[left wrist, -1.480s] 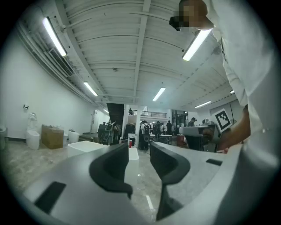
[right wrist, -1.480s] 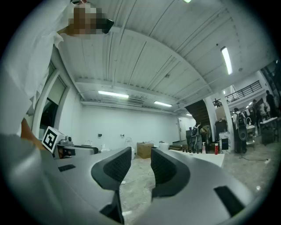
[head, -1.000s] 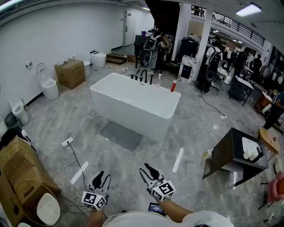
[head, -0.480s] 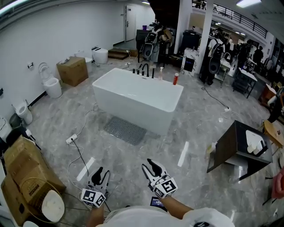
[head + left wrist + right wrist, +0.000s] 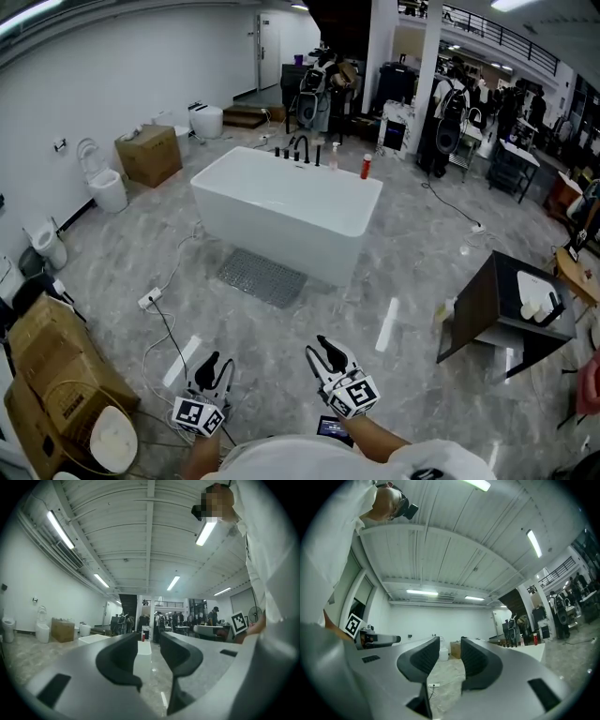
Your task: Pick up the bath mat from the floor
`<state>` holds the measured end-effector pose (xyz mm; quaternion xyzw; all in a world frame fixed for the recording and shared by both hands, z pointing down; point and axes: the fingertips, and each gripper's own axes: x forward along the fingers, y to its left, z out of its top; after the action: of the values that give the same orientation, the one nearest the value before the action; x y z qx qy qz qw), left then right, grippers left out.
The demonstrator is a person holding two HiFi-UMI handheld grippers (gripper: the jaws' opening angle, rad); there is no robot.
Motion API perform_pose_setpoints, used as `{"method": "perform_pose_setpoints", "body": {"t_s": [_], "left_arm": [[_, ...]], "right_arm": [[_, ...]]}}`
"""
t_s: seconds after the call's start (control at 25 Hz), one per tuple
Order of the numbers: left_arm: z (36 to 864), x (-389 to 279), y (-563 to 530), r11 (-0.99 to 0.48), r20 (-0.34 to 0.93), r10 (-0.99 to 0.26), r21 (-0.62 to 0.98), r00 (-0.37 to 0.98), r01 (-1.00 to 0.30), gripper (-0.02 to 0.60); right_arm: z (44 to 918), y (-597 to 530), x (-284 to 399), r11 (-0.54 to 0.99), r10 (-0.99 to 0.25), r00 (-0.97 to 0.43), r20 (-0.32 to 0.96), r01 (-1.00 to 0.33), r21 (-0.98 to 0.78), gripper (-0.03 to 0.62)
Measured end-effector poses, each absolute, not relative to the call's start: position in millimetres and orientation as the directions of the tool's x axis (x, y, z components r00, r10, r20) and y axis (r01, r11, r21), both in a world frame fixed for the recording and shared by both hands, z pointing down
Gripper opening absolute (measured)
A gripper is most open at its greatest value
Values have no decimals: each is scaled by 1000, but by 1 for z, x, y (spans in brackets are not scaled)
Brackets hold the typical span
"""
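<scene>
The grey bath mat (image 5: 262,277) lies flat on the marble floor against the near side of the white bathtub (image 5: 286,211). My left gripper (image 5: 214,364) and right gripper (image 5: 326,350) hang low at the bottom of the head view, far short of the mat. Both stand open with nothing between their jaws. The right gripper's jaws have just been opening. In the left gripper view my left gripper (image 5: 149,656) points level toward the bathtub (image 5: 139,647). In the right gripper view my right gripper (image 5: 449,654) points toward the far white wall; the mat does not show in either gripper view.
A power strip (image 5: 148,299) with trailing cable lies on the floor left of the mat. White tape strips (image 5: 387,323) mark the floor. Cardboard boxes (image 5: 47,361) stand at the near left, a dark cabinet (image 5: 497,314) at the right. Toilets (image 5: 105,183) line the left wall.
The head view has shifted a little, so the bathtub and mat sit slightly nearer. Both grippers stay low in the view, the right one a touch further forward.
</scene>
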<state>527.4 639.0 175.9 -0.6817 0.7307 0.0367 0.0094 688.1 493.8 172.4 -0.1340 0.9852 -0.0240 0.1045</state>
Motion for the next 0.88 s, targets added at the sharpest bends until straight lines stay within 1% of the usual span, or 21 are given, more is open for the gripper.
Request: {"method": "perform_pose_setpoints", "body": {"t_s": [0.36, 0.88], "left_arm": [[177, 540, 631, 54, -56, -997, 46, -56, -997, 147], [180, 559, 623, 68, -47, -996, 49, -70, -996, 147]], "right_arm": [[178, 490, 697, 962, -271, -944, -191, -261, -77, 145], [184, 480, 719, 963, -268, -945, -186, -255, -90, 146]]}}
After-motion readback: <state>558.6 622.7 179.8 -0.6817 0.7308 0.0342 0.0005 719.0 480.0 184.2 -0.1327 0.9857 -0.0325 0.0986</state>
